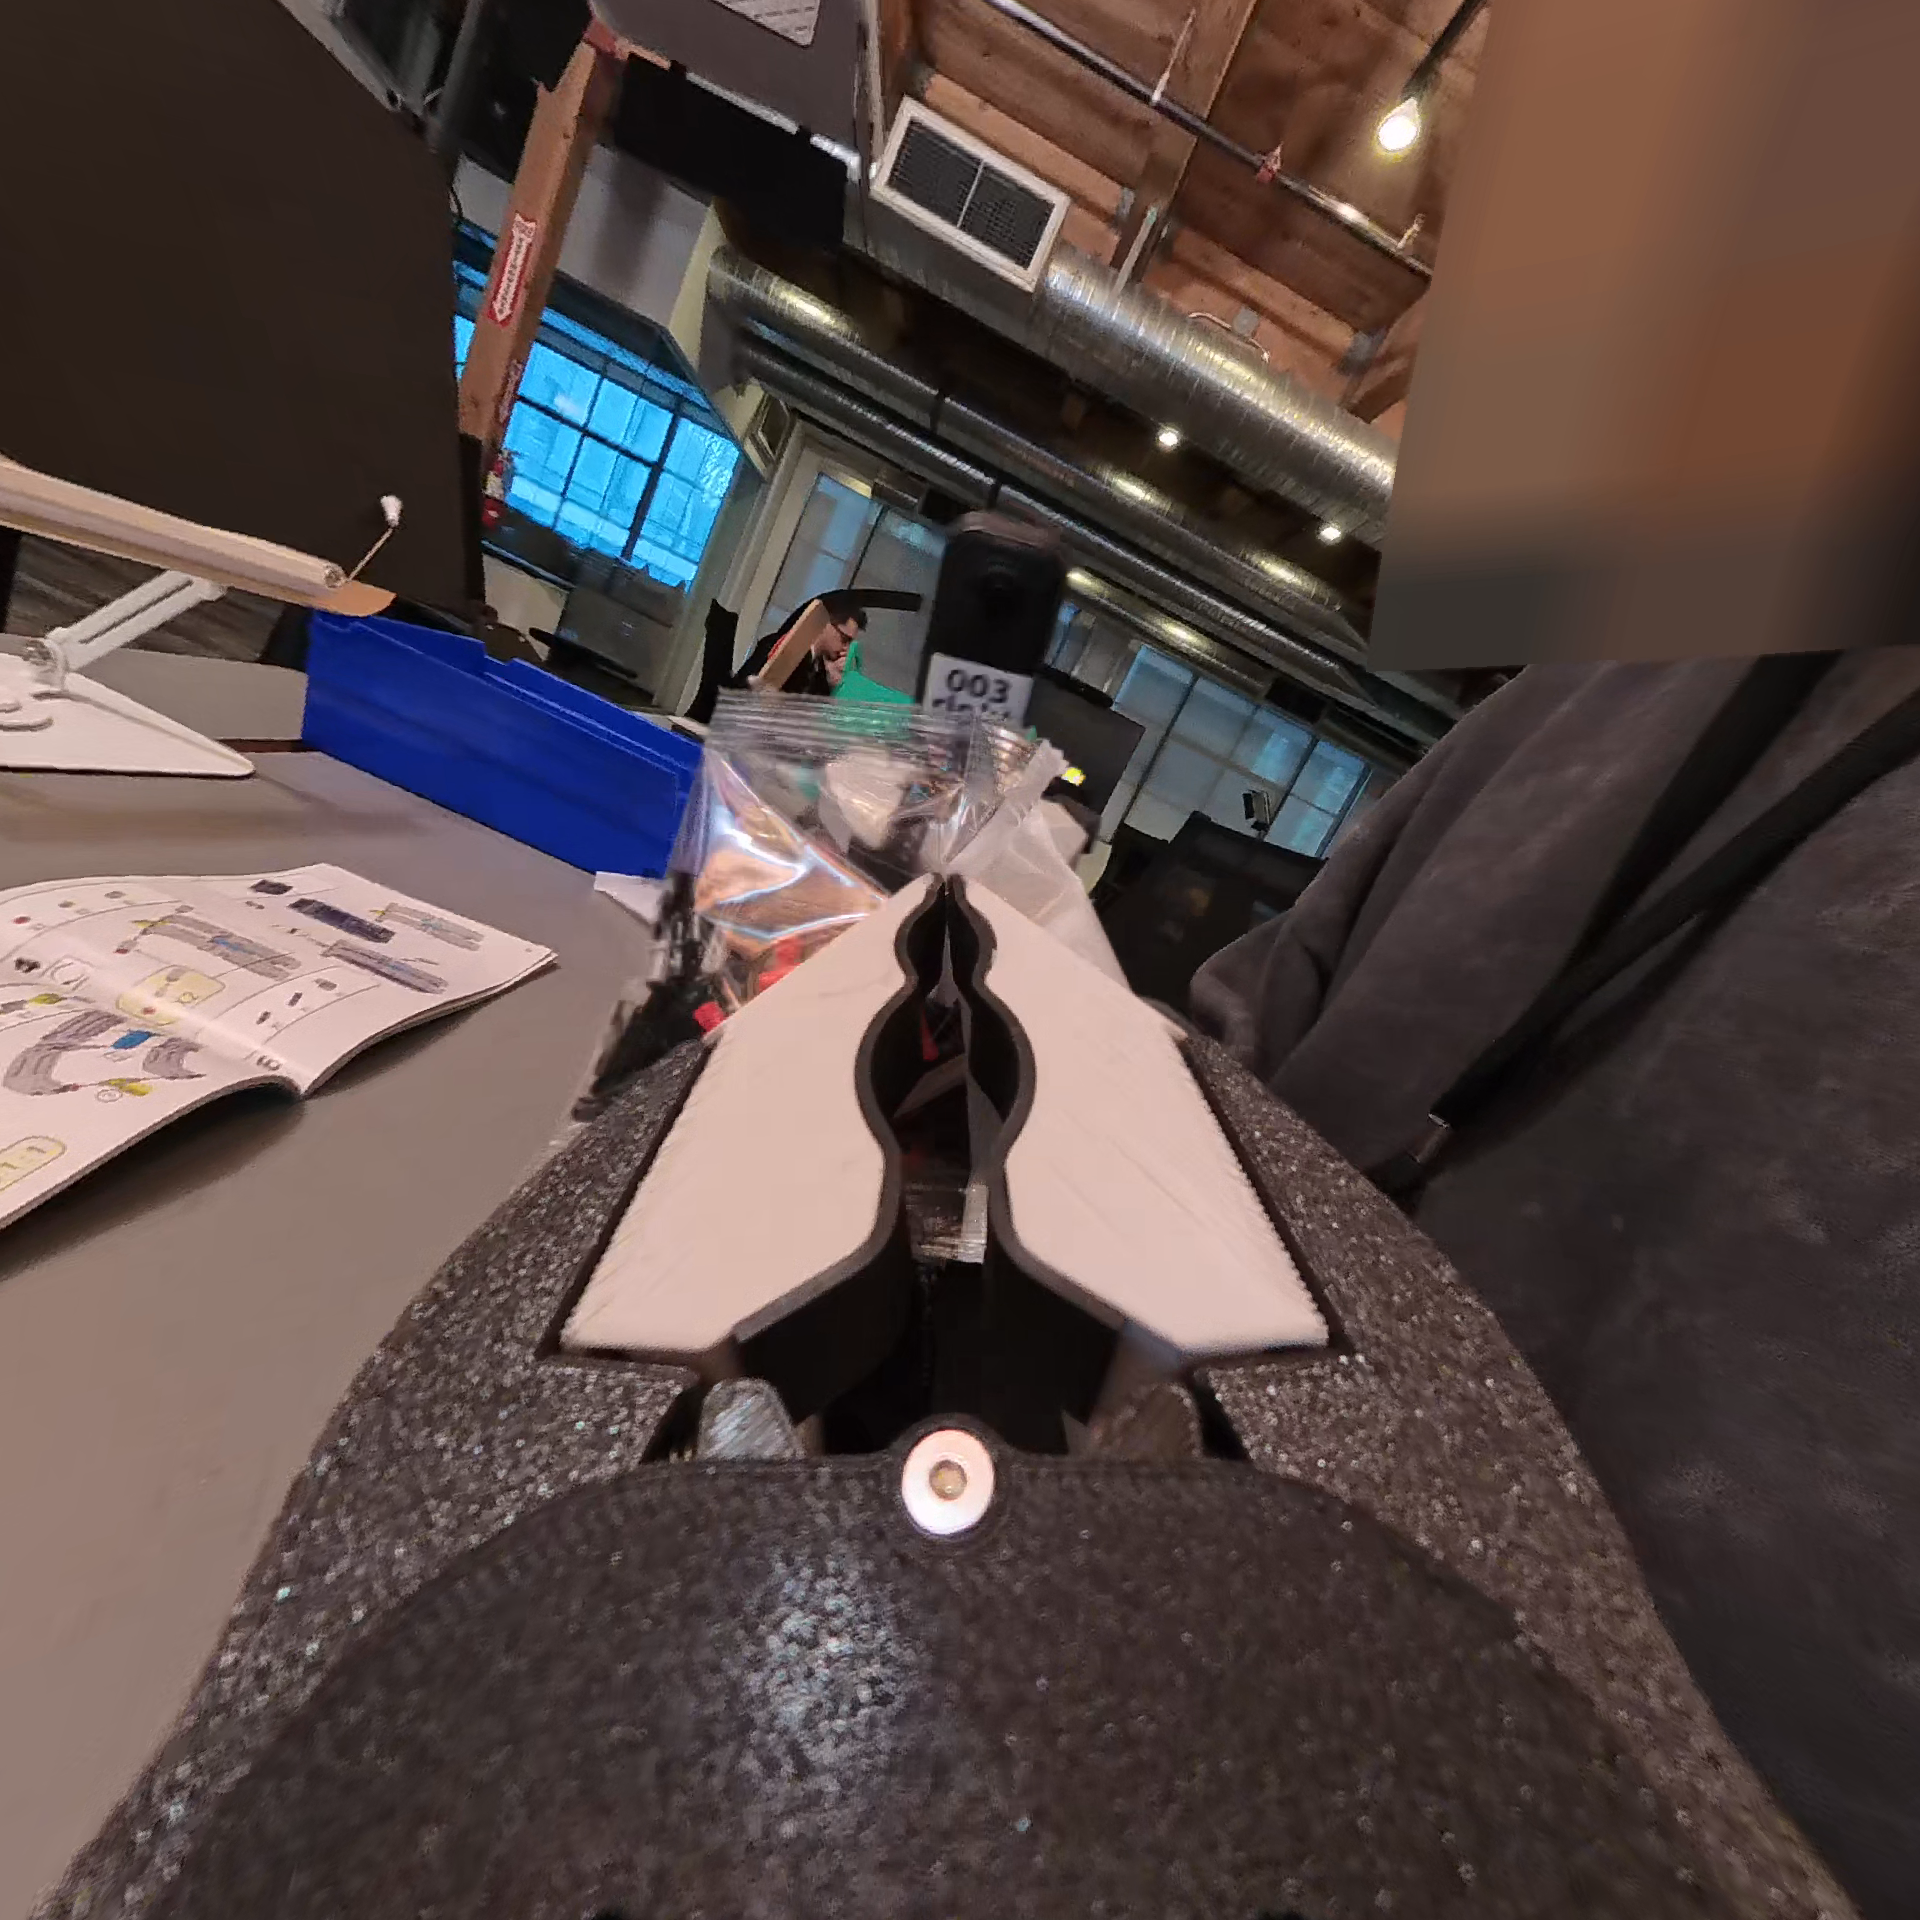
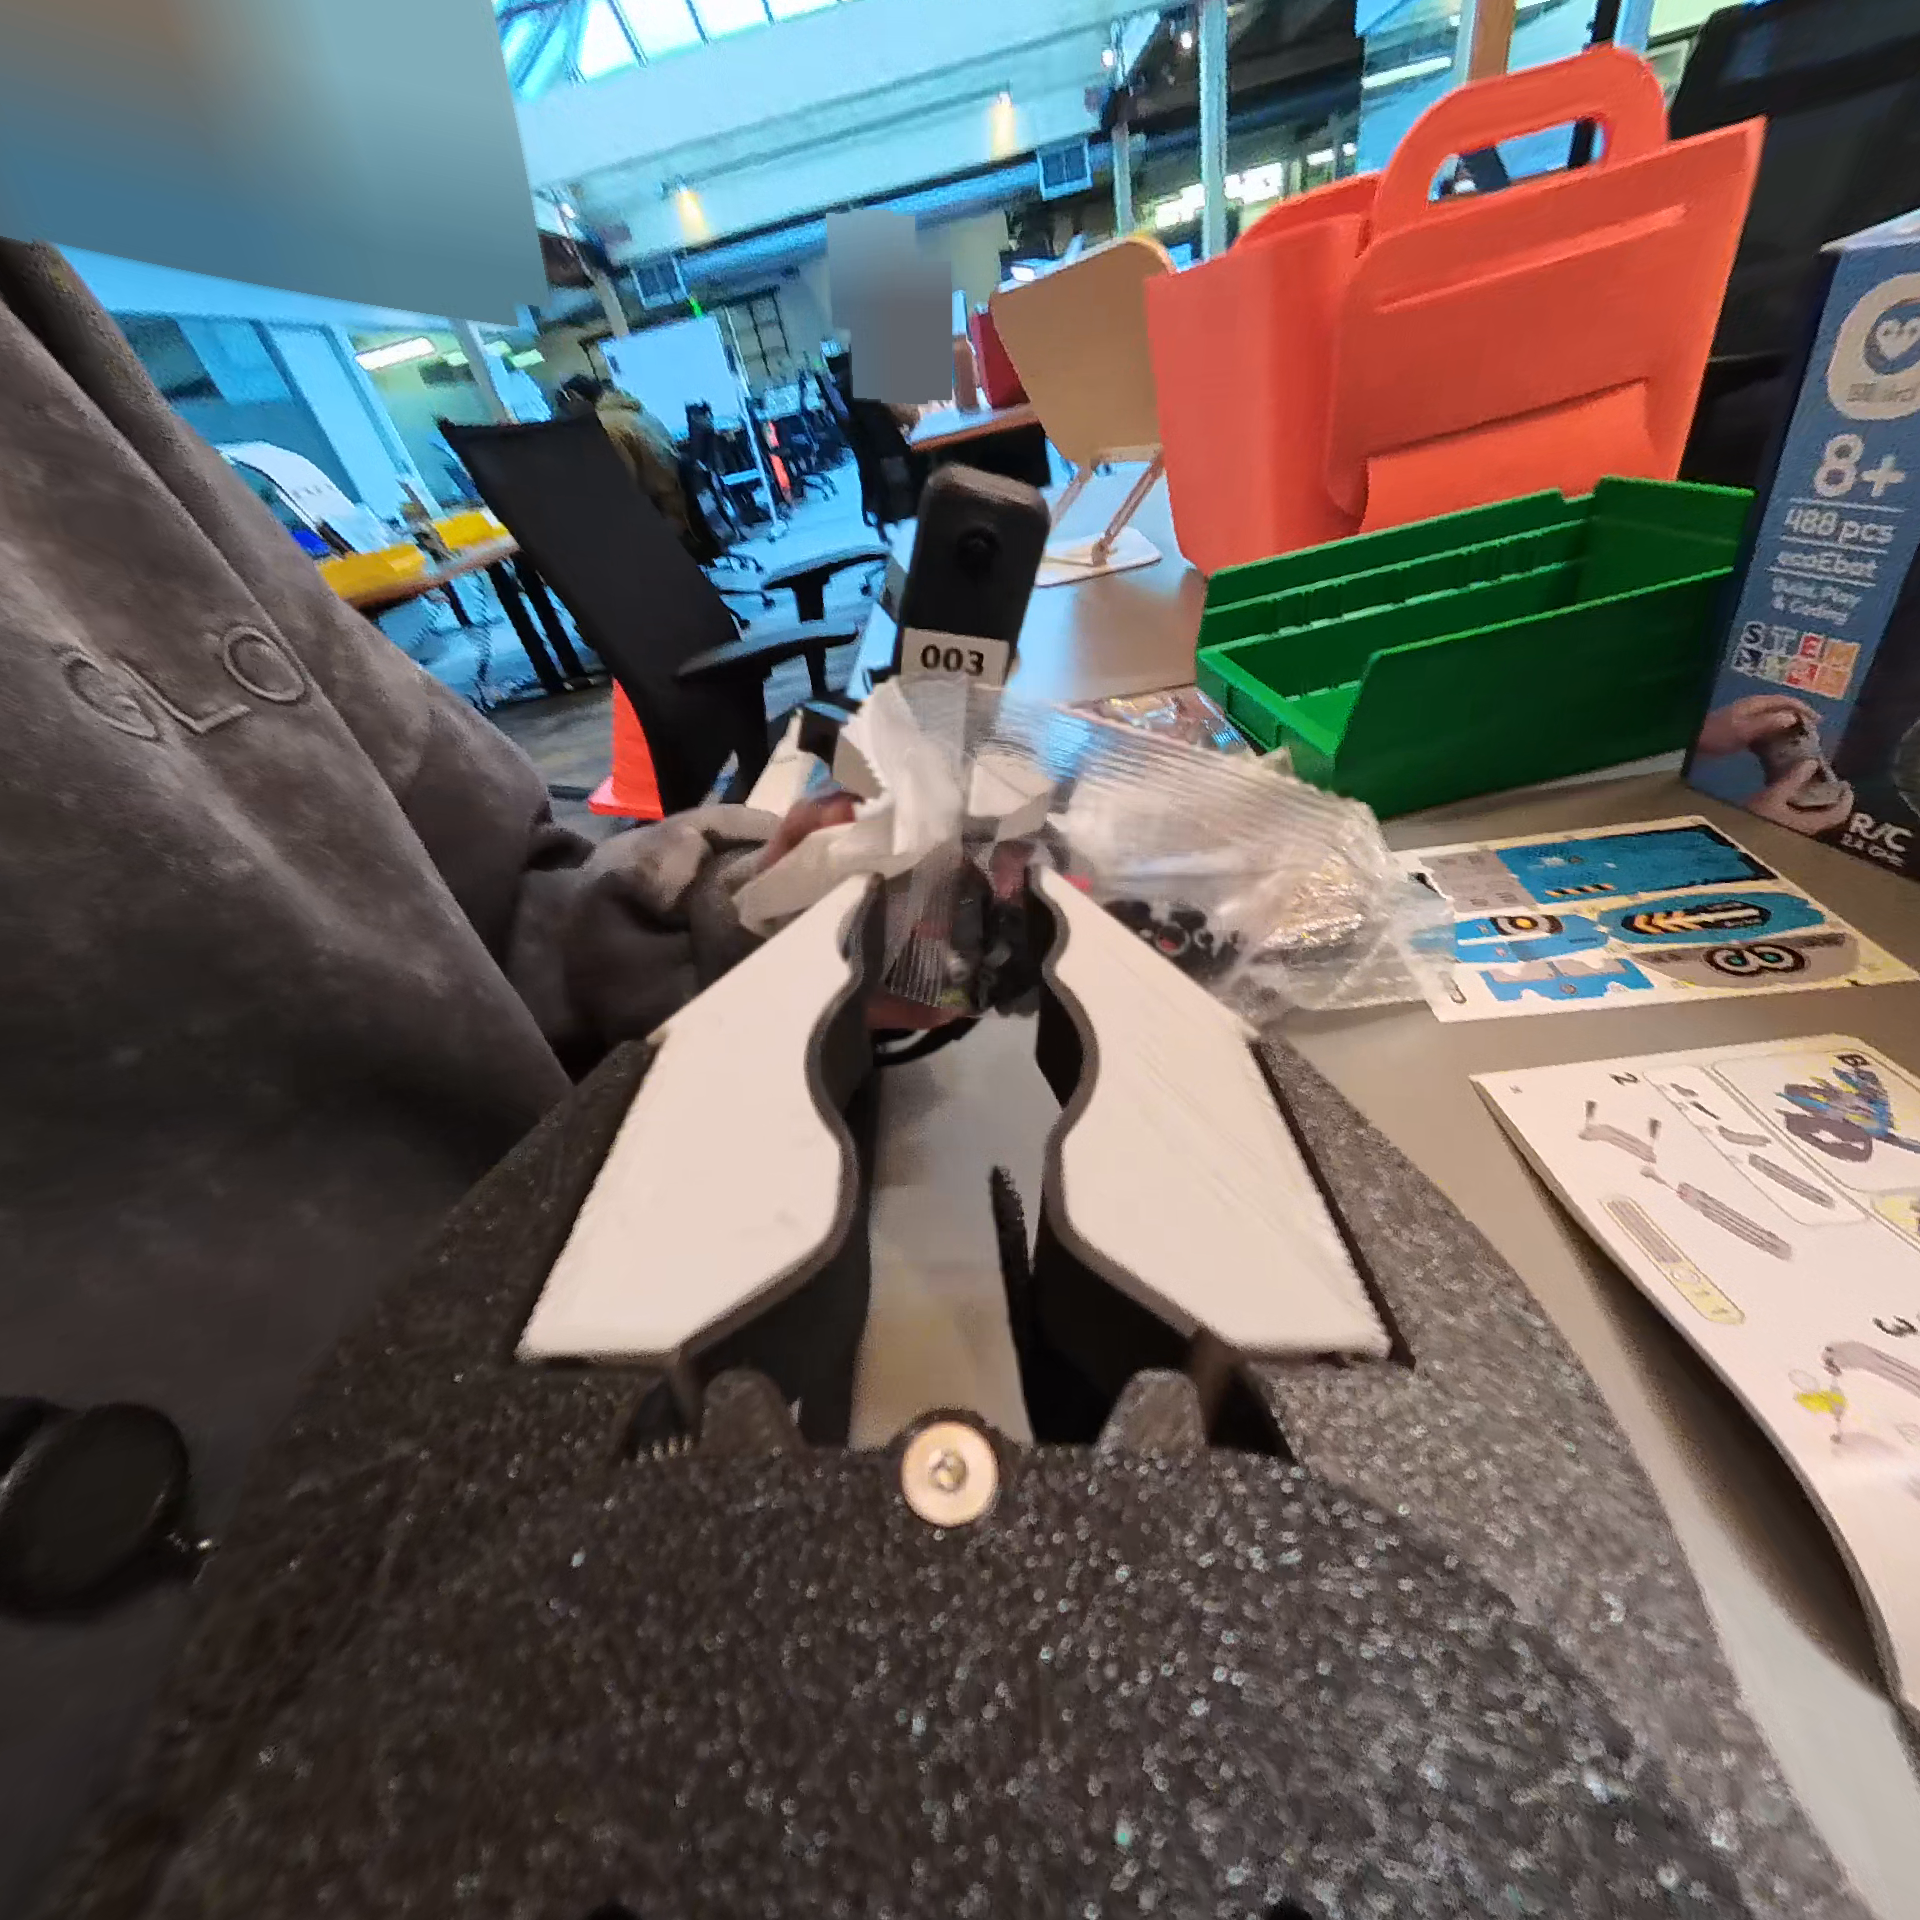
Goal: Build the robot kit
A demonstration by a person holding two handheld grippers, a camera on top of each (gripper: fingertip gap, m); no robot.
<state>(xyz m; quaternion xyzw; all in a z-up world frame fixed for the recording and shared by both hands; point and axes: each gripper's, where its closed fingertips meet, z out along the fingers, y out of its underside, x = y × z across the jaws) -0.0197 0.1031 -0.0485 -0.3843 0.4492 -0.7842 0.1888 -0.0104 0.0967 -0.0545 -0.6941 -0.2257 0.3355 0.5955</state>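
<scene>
A clear plastic bag (image 1: 790, 831) of small dark and red parts is held over the near edge of the grey table (image 1: 260, 1299). My left gripper (image 1: 948, 885) is shut, its tips pinching a bunched fold of the bag. In the right wrist view the same bag (image 2: 1195, 852) bulges to the right and rests on the table, its film stretched and whitened near the top. My right gripper (image 2: 956, 899) is closed part way on the bag's bunched neck, with parts between the fingers. A person's grey sleeve (image 2: 644, 883) lies just behind it.
A blue bin (image 1: 488, 727), an open instruction booklet (image 1: 208, 997) and a white stand (image 1: 104, 717) lie to the left. To the right are a green bin (image 2: 1455, 665), an orange bag (image 2: 1455, 343), a blue box (image 2: 1829, 520), a sticker sheet (image 2: 1621, 935) and a black camera (image 2: 971, 561). The tips of both grippers are at nearly the same place.
</scene>
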